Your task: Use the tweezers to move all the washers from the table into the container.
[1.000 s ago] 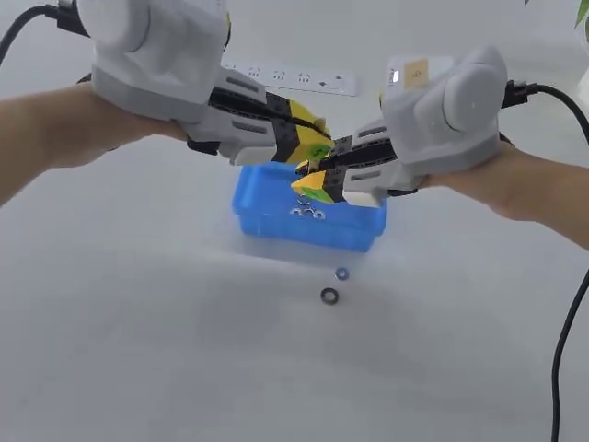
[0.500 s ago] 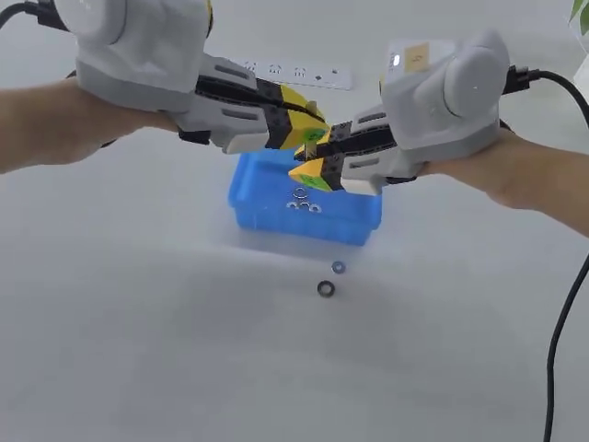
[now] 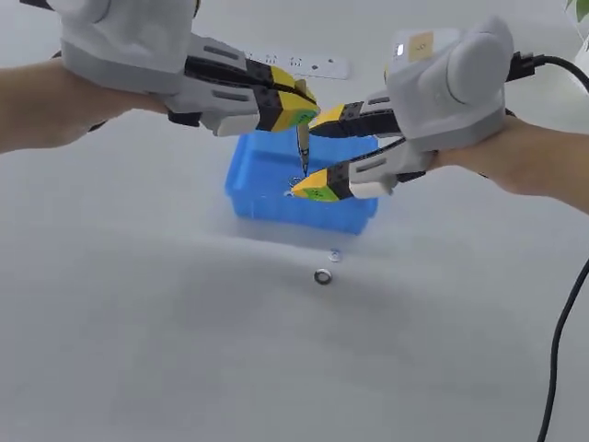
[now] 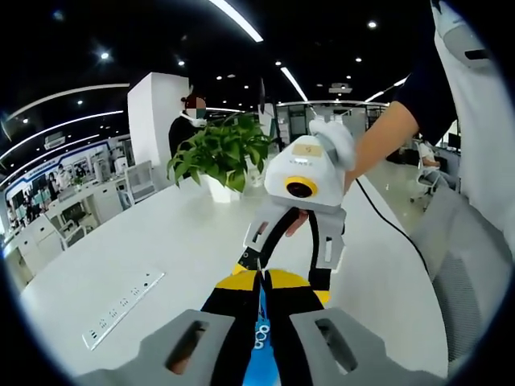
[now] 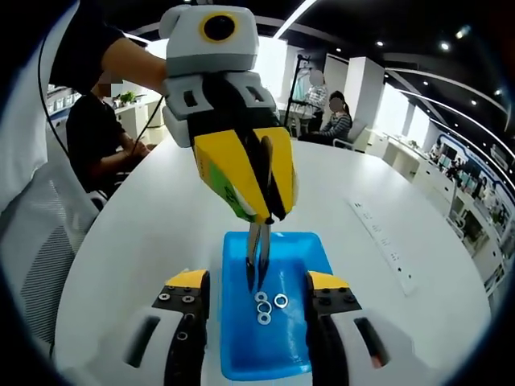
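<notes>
Left gripper [image 3: 296, 112]: jaws closed together on the top of the tweezers [image 3: 302, 152]. The tweezers hang points-down from the yellow tips.

Tweezers sit over the blue container [image 3: 267, 210], tips low inside it. In the right gripper view the points end just beside a cluster of three washers [image 5: 265, 307] on the container floor. Cannot tell whether the points touch a washer or grip one.

Right gripper [image 3: 318, 154]: jaws spread wide, empty. It comes in from the opposite side, facing the left gripper. One jaw stands on each side of the hanging tweezers, with clear space between tweezers and jaw on both sides. Its own view looks straight down the length of the container, which lies between the two jaw tips.

Table [image 3: 184, 350], white: two more washers out on the surface on the near side of the container, close to its front wall and apart from both grippers. One is a dark ring [image 3: 322, 276]. The other is a paler ring [image 3: 333, 256] just beyond it, nearer the container.

Power strip [image 3: 296, 63], white, lies on the table past the container's far side.
</notes>
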Available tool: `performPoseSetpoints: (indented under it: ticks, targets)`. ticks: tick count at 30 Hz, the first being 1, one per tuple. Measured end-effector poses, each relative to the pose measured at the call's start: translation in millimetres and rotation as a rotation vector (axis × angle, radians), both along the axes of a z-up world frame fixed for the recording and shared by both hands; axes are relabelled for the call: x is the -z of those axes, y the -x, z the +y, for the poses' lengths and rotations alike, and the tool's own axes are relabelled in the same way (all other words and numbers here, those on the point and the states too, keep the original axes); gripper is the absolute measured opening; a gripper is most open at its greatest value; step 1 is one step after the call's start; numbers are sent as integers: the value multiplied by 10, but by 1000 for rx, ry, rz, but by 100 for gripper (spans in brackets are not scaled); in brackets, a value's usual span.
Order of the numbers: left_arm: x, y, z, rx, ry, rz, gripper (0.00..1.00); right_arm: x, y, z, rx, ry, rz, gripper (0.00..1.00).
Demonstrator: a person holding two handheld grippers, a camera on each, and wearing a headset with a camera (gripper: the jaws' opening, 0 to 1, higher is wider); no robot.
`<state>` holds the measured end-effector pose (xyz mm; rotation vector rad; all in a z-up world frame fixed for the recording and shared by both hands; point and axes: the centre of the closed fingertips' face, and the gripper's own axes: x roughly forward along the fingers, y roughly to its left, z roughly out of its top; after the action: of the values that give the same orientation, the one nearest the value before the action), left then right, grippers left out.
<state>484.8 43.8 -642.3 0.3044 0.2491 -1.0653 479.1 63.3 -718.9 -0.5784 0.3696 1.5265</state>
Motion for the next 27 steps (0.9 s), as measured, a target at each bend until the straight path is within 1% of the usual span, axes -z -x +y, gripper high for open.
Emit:
performPoseSetpoints:
  ticks: [2,3,4,7,8,9,11,12,14,15,18,21,23,26,27]
  targets:
    - [-6,2,5,12,-11,-13,6,1,19,-30,-2,1,0,51]
    - [-10,-6,7,18,-19,-25,6,-3,29,-51,1,2,3,52]
    - [-12,2,4,21,-22,-25,6,-8,38,-67,2,3,7,52]
    - [-28,19,2,34,-35,-37,6,-52,78,-136,3,-5,16,52]
    - [-46,33,-4,44,-43,-47,6,-67,87,-153,5,-10,19,52]
    - [-56,39,-8,45,-45,-48,6,-83,99,-174,5,-14,20,53]
    - [-70,53,-15,53,-54,-54,6,-117,127,-234,-1,-22,9,53]
    - [-73,59,-19,59,-62,-63,6,-134,133,-274,3,-23,10,54]
    - [-72,65,-22,62,-68,-65,6,-145,154,-335,11,-23,16,57]
    - [-73,71,-26,66,-75,-71,6,-149,167,-384,17,-22,16,58]
    - [-73,95,-37,71,-78,-77,6,-134,214,-505,25,-16,22,63]
    - [-112,150,-97,80,-72,-86,6,-108,266,-631,30,-5,0,63]
    - [-117,174,-126,80,-71,-87,6,-104,318,-710,37,-1,7,64]
    - [-146,245,-169,87,-63,-89,6,-111,381,-809,55,-4,-3,70]
    - [-144,271,-186,93,-66,-92,6,-117,411,-847,65,-10,-1,73]
